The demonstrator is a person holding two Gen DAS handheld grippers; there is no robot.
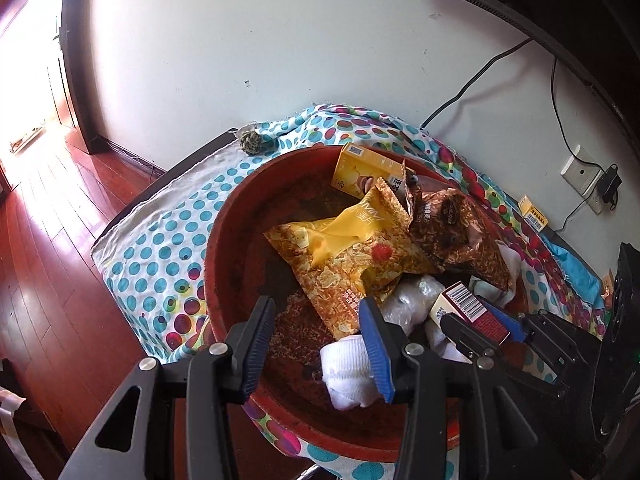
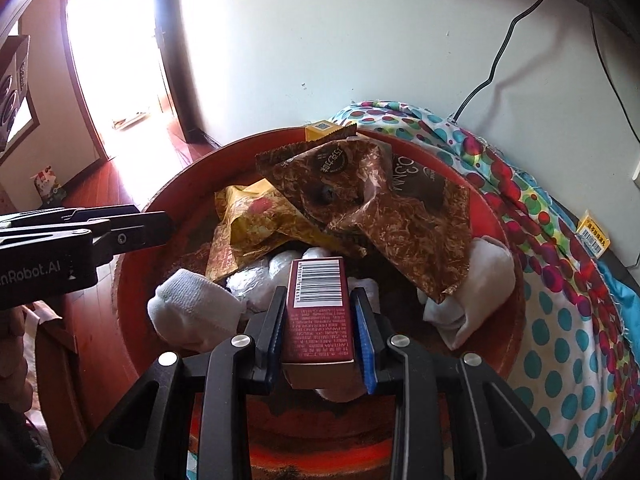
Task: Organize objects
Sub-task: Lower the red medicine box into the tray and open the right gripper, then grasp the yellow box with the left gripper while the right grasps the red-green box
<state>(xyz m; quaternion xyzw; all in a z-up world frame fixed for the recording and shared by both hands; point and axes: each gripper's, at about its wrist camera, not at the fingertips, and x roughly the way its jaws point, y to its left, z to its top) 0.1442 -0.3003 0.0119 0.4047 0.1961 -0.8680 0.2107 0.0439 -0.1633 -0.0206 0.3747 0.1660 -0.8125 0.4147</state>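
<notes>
A round red basin (image 1: 224,240) (image 2: 132,280) sits on a dotted cloth and holds a yellow snack bag (image 1: 340,256) (image 2: 248,216), a brown snack bag (image 1: 452,220) (image 2: 380,200), a yellow box (image 1: 360,170), white socks (image 1: 348,372) (image 2: 192,312) and a clear plastic bag (image 1: 404,304). My left gripper (image 1: 316,344) is open and empty above the basin's near side, beside a white sock. My right gripper (image 2: 320,332) is shut on a dark red box (image 2: 320,312) with a barcode, held over the basin; it also shows in the left wrist view (image 1: 468,312).
The dotted cloth (image 1: 160,248) (image 2: 568,340) covers a low table against a white wall. A small yellow box (image 1: 534,214) (image 2: 594,234) lies at the wall. Black cables and a wall socket (image 1: 580,172) are at the right. Red wooden floor (image 1: 48,240) lies left.
</notes>
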